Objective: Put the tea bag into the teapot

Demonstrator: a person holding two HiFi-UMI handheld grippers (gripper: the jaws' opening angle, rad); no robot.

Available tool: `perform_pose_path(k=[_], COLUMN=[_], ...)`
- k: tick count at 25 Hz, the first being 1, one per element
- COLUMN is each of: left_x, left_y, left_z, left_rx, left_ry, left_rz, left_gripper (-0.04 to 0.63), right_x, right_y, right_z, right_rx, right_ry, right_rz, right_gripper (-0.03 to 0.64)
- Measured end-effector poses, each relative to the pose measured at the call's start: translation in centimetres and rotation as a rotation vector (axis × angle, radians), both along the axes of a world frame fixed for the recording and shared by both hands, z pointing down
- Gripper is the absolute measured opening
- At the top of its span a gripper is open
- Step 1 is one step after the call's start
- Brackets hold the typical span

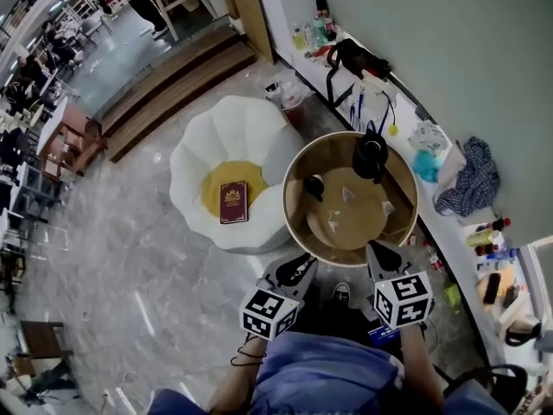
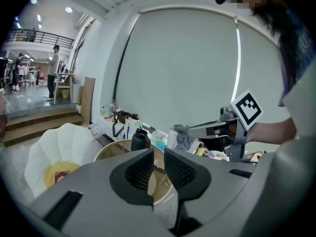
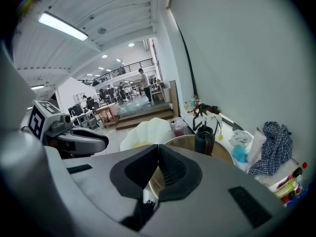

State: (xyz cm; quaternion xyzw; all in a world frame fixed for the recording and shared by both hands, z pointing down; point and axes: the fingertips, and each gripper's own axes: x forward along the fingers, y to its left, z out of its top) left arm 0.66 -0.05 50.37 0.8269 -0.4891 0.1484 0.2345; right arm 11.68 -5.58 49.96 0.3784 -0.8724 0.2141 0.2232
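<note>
hovering empty before the desk [image 1: 359, 217], left tool [image 2: 158, 154] slightly apart, right tool [image 3: 158, 147] closed; tea bag [image 1: 347, 194] lies untouched outside the teapot [image 1: 370, 156].

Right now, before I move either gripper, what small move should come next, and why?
Probably open the right gripper and ease it forward toward the white pyramid tea bag just ahead. Its jaws are shut on nothing, the bag lies on the round brown table, and the black teapot stands beyond.
</note>
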Motion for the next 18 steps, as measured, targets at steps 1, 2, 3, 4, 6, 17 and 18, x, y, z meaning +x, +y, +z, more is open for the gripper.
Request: perform_pose_path(k=[1,2,3,4,6,17,18], left_x=[-0.1,-0.2,-0.4,-0.6,-0.9,-2.9,-3.1], left_y=[-0.6,-1.2,-1.8,-2.5,-4.1,-10.9,-11.3], left_z=[0.3,0.5,0.8,1.1,2.0,11.1,12.2], left_rx=[-0.003,-0.005,-0.004,-0.001,0.007,-0.003,-0.012], left_ry=[0.000,-0.002,-0.004,-0.007,-0.007,-0.056,-0.062], left_rz=[0.004,0.009,0.015,0.022,0.041,0.201,0.210], left_gripper=[0.059,0.059,0.059,0.060,0.060,0.058,0.058], right_x=[-0.2,-0.4,-0.7,-1.1,-1.8,-5.4,-5.7], right_y=[-0.6,-1.3,-2.0,-2.8,-4.4,-10.1,-10.3], right_z=[0.4,0.8,1.3,1.8,2.9,14.4,15.8], right_rx=[-0.005,-0.008,-0.011,-0.014,-0.022,-0.111,-0.122], right_ry=[0.008,0.016,0.024,0.033,0.054,0.200,0.212], right_rz=[-0.009,-0.017,-0.025,-0.033,-0.050,-0.245,-0.264], right_gripper=[0.017,0.017,0.017,0.017,0.017,0.017,0.018])
